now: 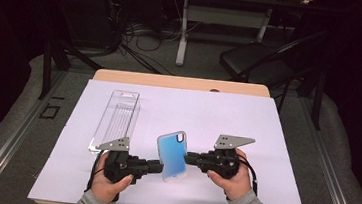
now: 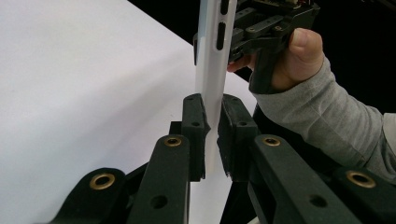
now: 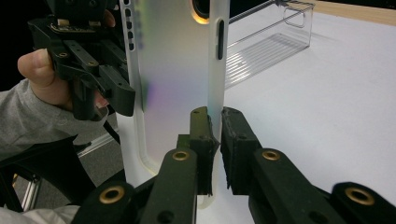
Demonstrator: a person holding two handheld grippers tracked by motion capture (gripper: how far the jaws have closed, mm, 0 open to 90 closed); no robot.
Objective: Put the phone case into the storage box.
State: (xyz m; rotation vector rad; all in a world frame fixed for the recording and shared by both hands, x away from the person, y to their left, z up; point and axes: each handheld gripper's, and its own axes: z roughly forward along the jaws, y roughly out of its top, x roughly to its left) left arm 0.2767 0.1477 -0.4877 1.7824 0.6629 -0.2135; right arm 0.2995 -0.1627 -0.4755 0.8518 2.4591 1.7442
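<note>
Two grippers on one phone case (image 1: 172,154): left gripper (image 1: 156,166) has its jaws clamped on the case's left edge, right gripper (image 1: 191,158) has its jaws clamped on the right edge. Case is held up off the bench (image 1: 265,140) between the hands, blue face up toward the high view, camera cutout at the far end. Clear plastic box (image 1: 117,118) lies on the white sheet, behind the left gripper, apart from the case.

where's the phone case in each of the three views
High view: the translucent blue-tinted plastic phone case stands centre, between both tongs.
Left gripper view: its pale edge runs from top centre into the near jaws.
Right gripper view: its frosted back spans centre-left.
Shared landmark: the white table mat.
</note>
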